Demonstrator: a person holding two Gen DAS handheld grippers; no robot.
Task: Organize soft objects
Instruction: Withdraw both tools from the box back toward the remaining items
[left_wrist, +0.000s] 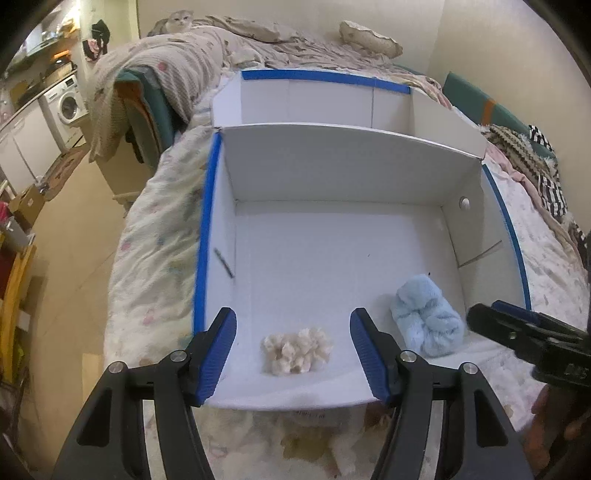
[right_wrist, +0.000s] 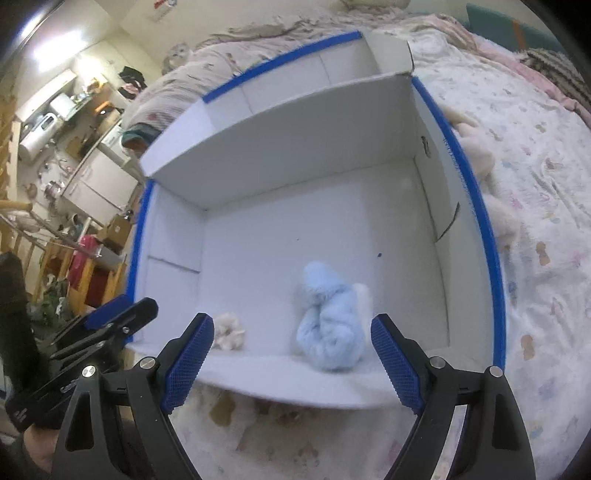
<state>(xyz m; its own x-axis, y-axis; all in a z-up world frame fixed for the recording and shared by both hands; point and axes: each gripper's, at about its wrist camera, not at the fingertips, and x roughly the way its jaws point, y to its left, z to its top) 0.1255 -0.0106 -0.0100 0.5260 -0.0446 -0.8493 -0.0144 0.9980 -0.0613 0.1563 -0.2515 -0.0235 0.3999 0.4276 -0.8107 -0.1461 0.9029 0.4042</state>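
A white box with blue-taped rims (left_wrist: 207, 221) (right_wrist: 480, 206) lies on the bed. In its near compartment lie a cream fluffy scrunchie (left_wrist: 295, 350) (right_wrist: 229, 330) and a light blue fluffy scrunchie (left_wrist: 428, 317) (right_wrist: 330, 325). My left gripper (left_wrist: 293, 350) is open and empty, its fingers on either side of the cream scrunchie, above it. My right gripper (right_wrist: 291, 358) is open and empty, just before the blue scrunchie at the box's near wall. Each gripper shows at the edge of the other's view.
A white divider (left_wrist: 351, 147) splits off the far compartment. A patterned duvet (left_wrist: 155, 258) covers the bed around the box. A cream fluffy item (right_wrist: 476, 147) lies on the duvet right of the box. A cat (left_wrist: 179, 20) sits at the bed's far end.
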